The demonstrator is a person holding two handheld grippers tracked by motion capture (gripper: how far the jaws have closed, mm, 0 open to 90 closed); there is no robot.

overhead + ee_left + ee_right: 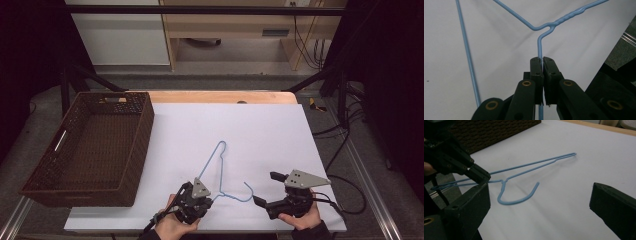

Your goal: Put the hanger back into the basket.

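A light blue wire hanger [220, 165] lies on the white sheet [250, 130] near the front of the table, its hook [247, 193] curling to the right. My left gripper [213, 199] is shut on the wire just below the neck. In the left gripper view the pads [536, 65] pinch the thin wire [539, 47] between them. My right gripper [266, 189] stands open just right of the hook, apart from it. In the right gripper view its jaws frame the hook [510, 200], and the left gripper [471, 168] holds the hanger [534, 164] at the left.
A brown wicker basket [144, 131] with nothing in it stands on the table's left side, seen again at the top of the right gripper view [494, 130]. The sheet's front edge runs under both hands. Cables trail off to the right.
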